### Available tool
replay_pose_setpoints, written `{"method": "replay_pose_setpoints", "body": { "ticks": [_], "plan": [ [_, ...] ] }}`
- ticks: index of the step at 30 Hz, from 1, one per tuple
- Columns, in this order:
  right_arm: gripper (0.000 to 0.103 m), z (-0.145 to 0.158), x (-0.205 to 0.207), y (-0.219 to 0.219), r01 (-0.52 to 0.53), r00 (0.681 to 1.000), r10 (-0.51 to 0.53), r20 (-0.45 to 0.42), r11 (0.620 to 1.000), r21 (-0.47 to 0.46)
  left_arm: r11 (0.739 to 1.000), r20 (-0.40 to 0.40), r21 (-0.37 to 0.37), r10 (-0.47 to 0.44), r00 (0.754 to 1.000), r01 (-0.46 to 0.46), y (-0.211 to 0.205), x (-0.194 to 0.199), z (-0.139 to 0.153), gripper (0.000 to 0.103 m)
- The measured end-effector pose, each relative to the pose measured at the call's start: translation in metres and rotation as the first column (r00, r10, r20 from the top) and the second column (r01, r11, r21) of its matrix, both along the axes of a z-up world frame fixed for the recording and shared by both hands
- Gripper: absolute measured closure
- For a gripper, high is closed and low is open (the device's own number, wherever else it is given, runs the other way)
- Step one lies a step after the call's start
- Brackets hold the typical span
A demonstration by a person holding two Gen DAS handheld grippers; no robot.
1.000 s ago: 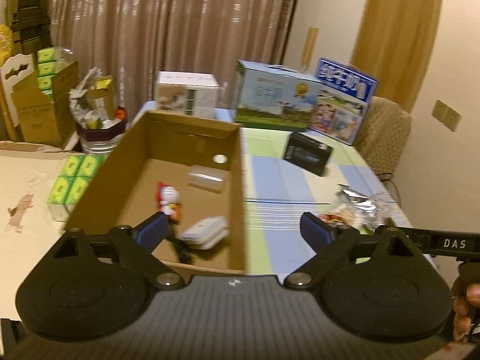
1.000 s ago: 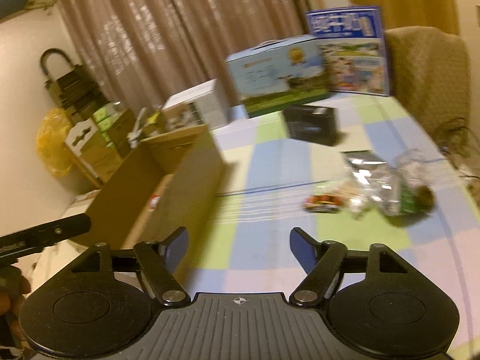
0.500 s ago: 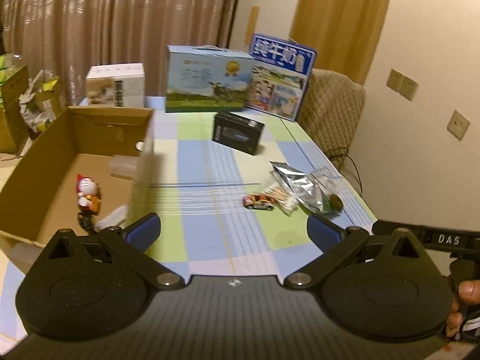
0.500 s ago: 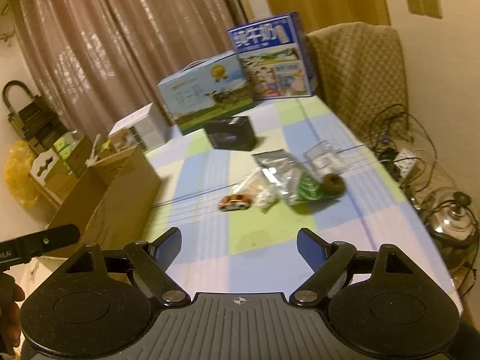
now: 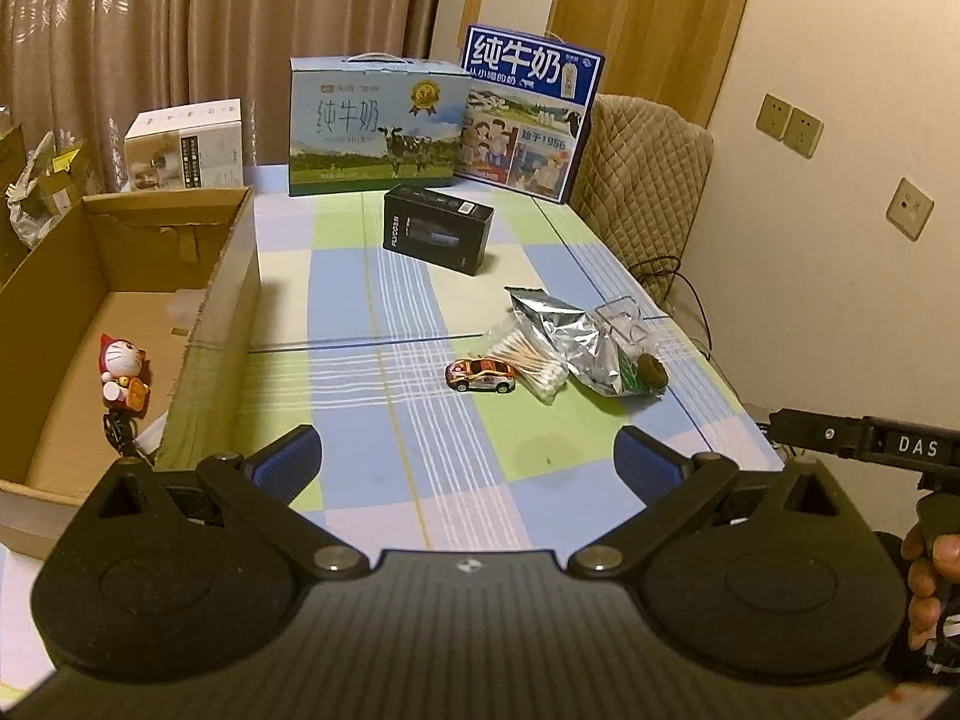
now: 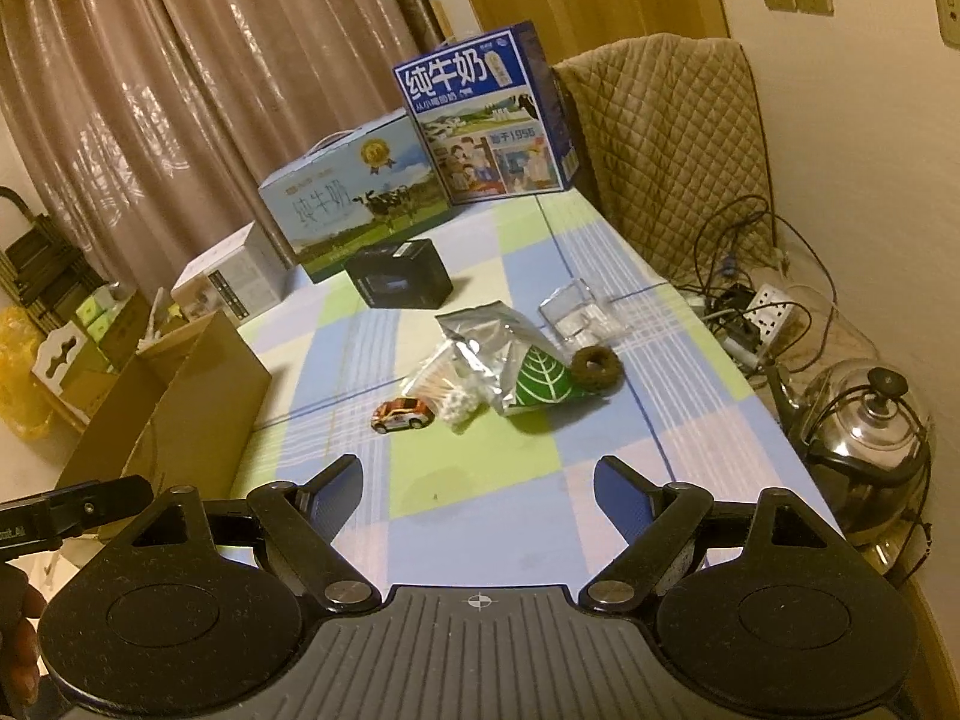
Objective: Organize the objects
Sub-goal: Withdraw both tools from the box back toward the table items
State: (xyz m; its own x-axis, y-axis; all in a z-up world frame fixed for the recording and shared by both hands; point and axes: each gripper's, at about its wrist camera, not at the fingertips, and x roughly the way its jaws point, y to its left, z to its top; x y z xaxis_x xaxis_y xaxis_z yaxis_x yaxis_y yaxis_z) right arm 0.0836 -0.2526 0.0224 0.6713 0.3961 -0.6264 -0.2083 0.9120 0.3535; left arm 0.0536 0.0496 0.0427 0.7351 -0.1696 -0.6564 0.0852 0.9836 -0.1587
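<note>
Surface point(image 5: 384, 312): checked cloth in blue, green and pink, long side running toward the curtain.

Cardboard box point(image 5: 222, 324), open-topped, stands on the surface's left side; a small red-and-white cat figurine point(image 5: 123, 375) stands inside on its floor.

Two milk cartons at the far end: a light blue one with a cow point(image 5: 375, 126) and a dark blue one point(image 5: 528, 114) just beside it. A black carton point(image 5: 437, 228) lies in front of them.

Loose cluster mid-surface, right of the cardboard box and apart from it: silver foil pouch point(image 5: 564, 330), bag of cotton swabs point(image 5: 531, 363) touching it, brown ring point(image 6: 596, 366) at the pouch's right edge, toy car point(image 5: 480, 375) just left of the swabs.

Left gripper point(image 5: 468, 462): jaws wide, nothing between them, above bare cloth short of the cluster. Right gripper point(image 6: 477, 489): jaws wide, likewise empty.
</note>
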Motion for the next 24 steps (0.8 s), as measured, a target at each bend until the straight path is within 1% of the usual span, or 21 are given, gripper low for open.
{"method": "replay_pose_setpoints", "body": {
  "ticks": [13,24],
  "plan": [
    [0.022,-0.011,0.028,-0.009,0.006,1.0,-0.006,-0.009,1.0,-0.017,1.0,-0.046,-0.002,-0.016,0.999,0.016,-0.014,0.03,-0.021,0.001],
    [0.022,-0.022,0.074,-0.008,0.002,1.0,-0.002,-0.002,0.998,-0.059,1.0,-0.077,-0.009,-0.026,0.997,0.026,-0.027,0.065,-0.043,0.001]
  ]
}}
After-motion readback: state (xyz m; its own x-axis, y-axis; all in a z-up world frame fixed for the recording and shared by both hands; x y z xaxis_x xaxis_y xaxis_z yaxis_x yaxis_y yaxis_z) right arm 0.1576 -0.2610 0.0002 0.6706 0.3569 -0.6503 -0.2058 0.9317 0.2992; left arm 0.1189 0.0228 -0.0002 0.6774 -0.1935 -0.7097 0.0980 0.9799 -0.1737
